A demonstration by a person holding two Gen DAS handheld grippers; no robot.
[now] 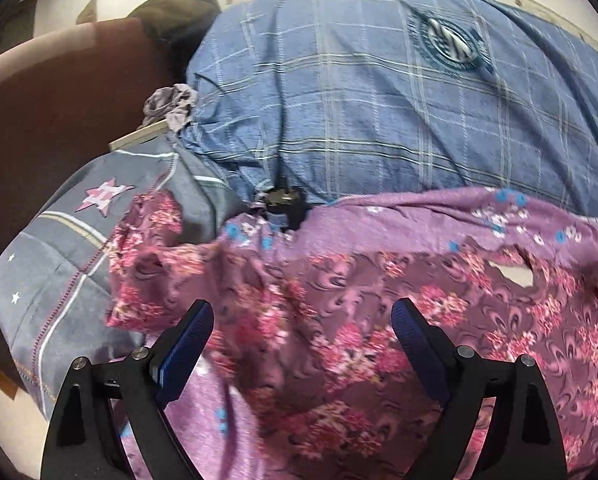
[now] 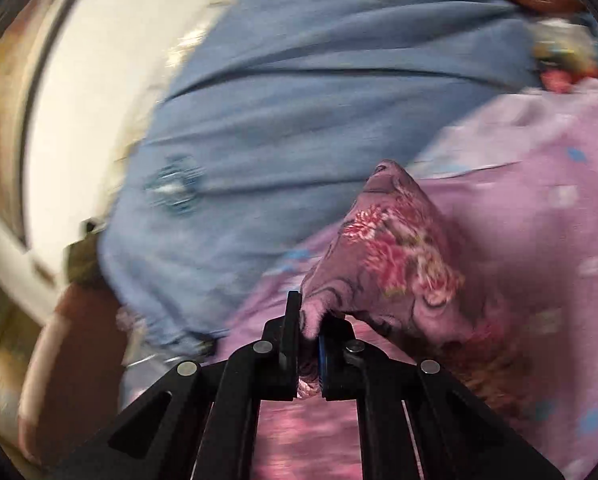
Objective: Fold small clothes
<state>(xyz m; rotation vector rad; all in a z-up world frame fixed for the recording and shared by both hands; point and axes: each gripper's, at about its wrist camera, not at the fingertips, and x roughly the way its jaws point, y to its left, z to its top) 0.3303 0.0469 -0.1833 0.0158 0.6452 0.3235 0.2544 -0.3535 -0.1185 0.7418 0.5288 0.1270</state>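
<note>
A mauve garment with pink flowers [image 1: 339, 320] lies crumpled on a lighter purple cloth with blue flowers [image 1: 419, 216]. My left gripper [image 1: 303, 304] hovers just over the garment, its blue-padded jaws wide apart with nothing pinched between them. In the right wrist view my right gripper [image 2: 309, 320] is shut on a corner of the same floral garment [image 2: 399, 248], which rises in a peak from the jaws over the lighter purple cloth [image 2: 539, 200]. That view is blurred.
A blue checked quilt [image 1: 359, 100] with a round emblem fills the bed behind, also the blue checked quilt [image 2: 299, 120]. A grey pillow with a star [image 1: 59, 248] lies left, beside a brown padded surface [image 1: 51, 100]. A small grey crumpled cloth [image 1: 171, 104] and a black object [image 1: 283, 200] sit nearby.
</note>
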